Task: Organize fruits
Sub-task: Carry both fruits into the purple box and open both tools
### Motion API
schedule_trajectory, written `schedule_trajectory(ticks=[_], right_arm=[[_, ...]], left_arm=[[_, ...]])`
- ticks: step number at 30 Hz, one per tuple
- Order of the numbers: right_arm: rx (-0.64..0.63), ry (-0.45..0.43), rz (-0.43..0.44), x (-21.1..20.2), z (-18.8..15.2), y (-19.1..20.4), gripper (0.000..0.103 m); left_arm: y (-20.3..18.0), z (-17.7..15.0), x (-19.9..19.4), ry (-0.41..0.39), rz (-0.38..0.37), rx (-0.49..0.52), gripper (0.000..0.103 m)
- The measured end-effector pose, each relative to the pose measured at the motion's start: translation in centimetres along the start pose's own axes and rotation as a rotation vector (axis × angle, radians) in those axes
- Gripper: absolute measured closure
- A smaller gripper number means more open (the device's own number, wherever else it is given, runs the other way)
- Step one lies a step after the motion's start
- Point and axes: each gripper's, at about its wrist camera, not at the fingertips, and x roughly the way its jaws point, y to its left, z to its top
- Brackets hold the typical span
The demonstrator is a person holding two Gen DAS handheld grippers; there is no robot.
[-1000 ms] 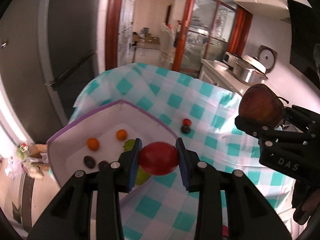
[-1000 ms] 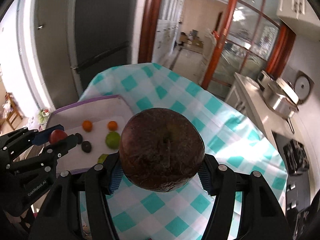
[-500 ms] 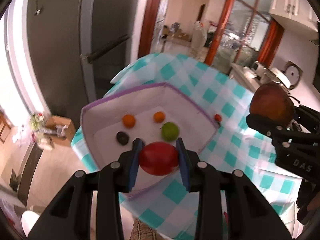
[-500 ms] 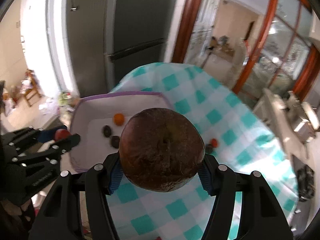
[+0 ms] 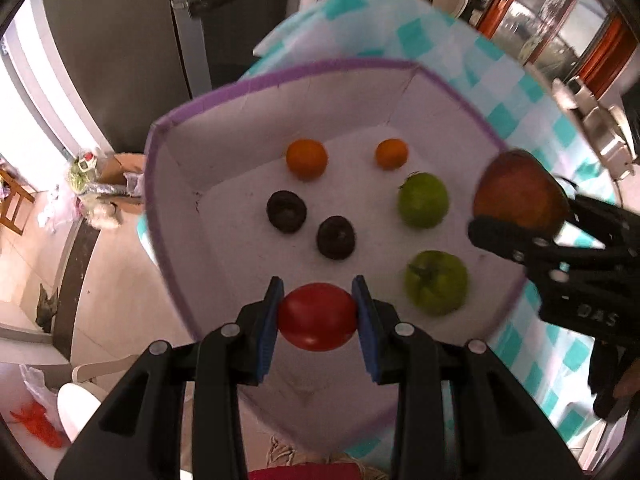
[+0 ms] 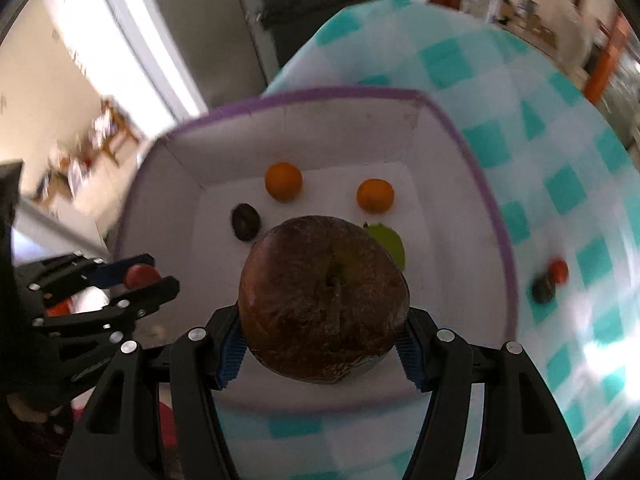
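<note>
My left gripper (image 5: 318, 316) is shut on a small red fruit (image 5: 317, 317) and hangs over the near part of a white box with a purple rim (image 5: 280, 76). Inside the box lie two oranges (image 5: 307, 158), two dark fruits (image 5: 286, 211) and two green fruits (image 5: 423, 199). My right gripper (image 6: 320, 344) is shut on a large brown round fruit (image 6: 324, 298), held above the box's near right side. That gripper also shows at the right of the left wrist view, with the brown fruit (image 5: 518, 196) over the box's right rim.
The box sits on a table with a teal-and-white checked cloth (image 6: 560, 184). A small red fruit (image 6: 559, 271) and a dark fruit (image 6: 543, 290) lie on the cloth right of the box. A dark refrigerator (image 5: 160, 32) stands behind the table.
Both grippers have come down and tilted steeply toward the box, which now fills both views. Each still grips its fruit.
</note>
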Motion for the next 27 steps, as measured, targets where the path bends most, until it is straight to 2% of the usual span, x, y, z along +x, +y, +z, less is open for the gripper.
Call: schedule_trajectory(ticks=[2, 4, 8, 11, 13, 15, 19, 22, 24, 25, 27], right_arm=[[-0.102, 0.03, -0.029, 2.5, 2.0, 0.8, 0.041], [-0.165, 0.053, -0.026, 4.8, 3.8, 1.1, 0.041], [-0.216, 0.096, -0.019, 9.1, 6.5, 1.1, 0.041], [-0.263, 0.135, -0.034, 11.2, 7.1, 1.4, 0.041], [-0.269, 0.2, -0.024, 12.7, 7.4, 1.3, 0.041], [-0.31, 0.2, -0.032, 13.5, 7.5, 1.5, 0.041], [-0.281, 0.269, -0.009, 15.3, 7.5, 1.2, 0.041], [-0.26, 0.286, 0.009, 15.4, 7.0, 1.3, 0.04], [-0.237, 0.282, 0.032, 14.9, 7.0, 1.2, 0.037], [-0.236, 0.255, 0.057, 14.0, 7.2, 1.2, 0.034], [-0.225, 0.21, 0.045, 12.2, 7.5, 1.0, 0.027]], left_arm=[[0.1, 0.6, 2.2, 0.064, 0.007, 0.01, 0.067], [-0.2, 1.1, 3.4, 0.083, 0.023, 0.046, 0.067], [-0.5, 1.9, 5.6, 0.147, 0.011, 0.054, 0.067], [-0.9, 2.4, 7.3, 0.182, 0.018, 0.086, 0.067], [-1.4, 2.6, 8.2, 0.215, 0.016, 0.109, 0.067], [-1.8, 2.7, 9.0, 0.261, 0.016, 0.135, 0.067], [-1.7, 2.6, 10.1, 0.342, -0.011, 0.126, 0.065], [-1.8, 2.6, 10.3, 0.368, -0.024, 0.13, 0.05], [-2.1, 2.6, 10.3, 0.377, -0.03, 0.145, 0.036], [-2.2, 2.6, 10.2, 0.38, -0.04, 0.152, 0.032], [-2.4, 2.8, 9.5, 0.346, -0.085, 0.159, 0.016]])
